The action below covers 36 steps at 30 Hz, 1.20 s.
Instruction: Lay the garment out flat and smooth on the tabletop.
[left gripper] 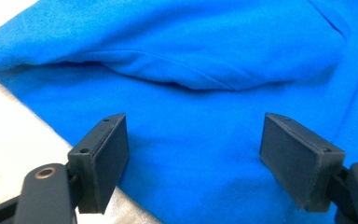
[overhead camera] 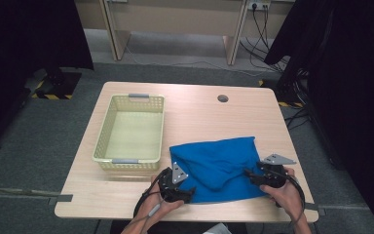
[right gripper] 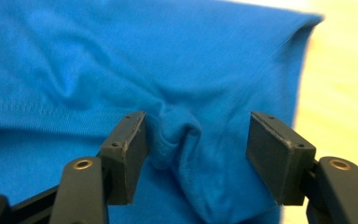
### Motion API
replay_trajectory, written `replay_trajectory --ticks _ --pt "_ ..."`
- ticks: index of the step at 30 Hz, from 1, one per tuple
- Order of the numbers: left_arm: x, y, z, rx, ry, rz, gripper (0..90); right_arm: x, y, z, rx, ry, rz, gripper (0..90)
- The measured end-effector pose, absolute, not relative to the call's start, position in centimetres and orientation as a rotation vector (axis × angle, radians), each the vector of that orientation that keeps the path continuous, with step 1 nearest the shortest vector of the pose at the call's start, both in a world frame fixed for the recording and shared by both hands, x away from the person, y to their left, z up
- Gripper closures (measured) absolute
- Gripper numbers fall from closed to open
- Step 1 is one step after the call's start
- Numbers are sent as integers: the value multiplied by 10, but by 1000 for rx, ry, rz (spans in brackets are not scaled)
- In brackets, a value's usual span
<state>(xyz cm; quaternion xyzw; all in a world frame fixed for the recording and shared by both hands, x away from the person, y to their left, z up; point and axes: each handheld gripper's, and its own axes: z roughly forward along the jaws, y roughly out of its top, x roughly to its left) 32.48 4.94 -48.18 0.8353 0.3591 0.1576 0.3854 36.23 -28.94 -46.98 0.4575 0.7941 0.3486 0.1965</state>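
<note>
A: Start with the bench [overhead camera: 195,109]: pale wood-grain laminate, smooth, with a round cable hole near its far edge. On your left half stands the basket [overhead camera: 105,130], a cream plastic rectangle with lattice walls and grey handles, nothing in it.

B: And the cloth?

A: The blue cloth [overhead camera: 216,165] lies on the near right part of the bench, just beside the basket's near right corner. It is a soft knit, matte, folded over on itself, with one rounded flap lying across the top (your left gripper view shows that fold clearly) and a stitched hem.

B: Where do you stand in the work?

A: I judge you are mid-fold, or tidying the cloth before it goes into the basket. Your left gripper [left gripper: 193,161] sits at the cloth's near left edge, jaws apart over flat fabric, clamped on nothing. Your right gripper [right gripper: 196,156] is at the right edge, jaws apart too, with a small puckered bunch of hem standing between them, untouched by the pads.

B: Next move?

A: Probably closing each gripper on an edge. The knit is limp and will sag, so take both layers, lift evenly and keep the fold from slipping open.
</note>
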Motion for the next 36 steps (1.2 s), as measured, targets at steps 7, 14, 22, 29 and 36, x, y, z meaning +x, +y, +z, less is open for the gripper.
replay_trajectory --ticks 7,14,22,29,36 --pt "325 49 -482 2128 915 402 228 359 -287 -471 1199 2263 933 715" --pt "322 50 -482 2135 888 393 241 341 -296 -468 1186 2276 944 785" --pt "318 51 -482 2147 843 369 246 326 -302 -442 1146 2225 1004 798" --pt "319 51 -482 2150 838 368 246 381 -300 -417 1183 2142 1025 800" --pt "319 51 -482 2151 837 367 245 441 -305 -422 1327 2099 954 793"
